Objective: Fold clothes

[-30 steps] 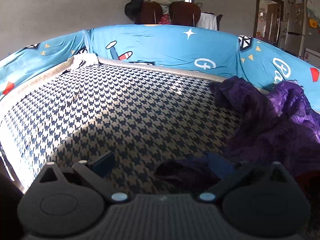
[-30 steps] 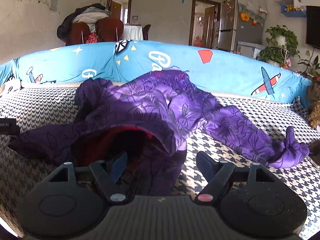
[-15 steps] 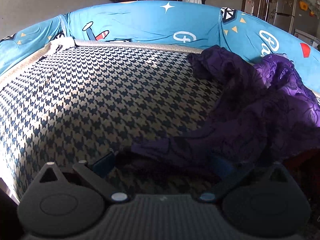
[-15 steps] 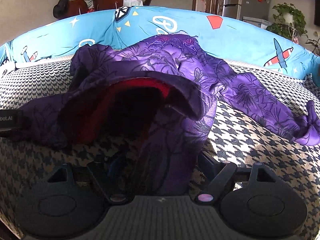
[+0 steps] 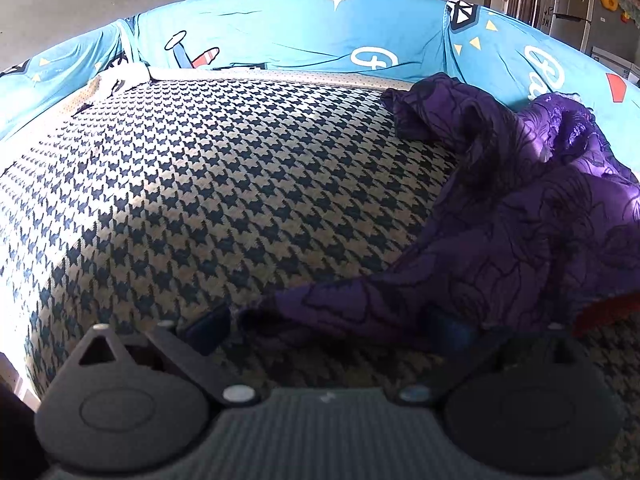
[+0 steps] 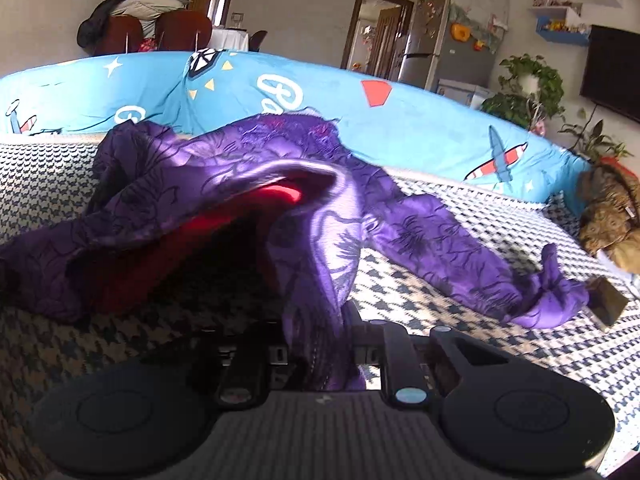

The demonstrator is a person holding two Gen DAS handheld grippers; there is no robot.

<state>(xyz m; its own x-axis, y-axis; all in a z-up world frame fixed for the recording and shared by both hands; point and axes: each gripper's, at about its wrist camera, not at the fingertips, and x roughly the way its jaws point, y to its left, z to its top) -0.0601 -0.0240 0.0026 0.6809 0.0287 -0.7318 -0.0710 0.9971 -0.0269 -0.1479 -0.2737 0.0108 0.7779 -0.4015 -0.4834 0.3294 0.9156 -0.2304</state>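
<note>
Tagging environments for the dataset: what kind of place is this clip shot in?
Most likely a home living room. A sofa with a houndstooth seat cover and blue cartoon-print back, a fridge with magnets, a wall-mounted TV and houseplants all point to it.

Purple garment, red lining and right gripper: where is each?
Purple garment [image 6: 420, 236]: right wrist view, on its long sleeve.
Red lining [image 6: 208, 220]: right wrist view, inside the lifted opening.
Right gripper [image 6: 320, 344]: right wrist view, jaws closing with purple fabric between them.
</note>
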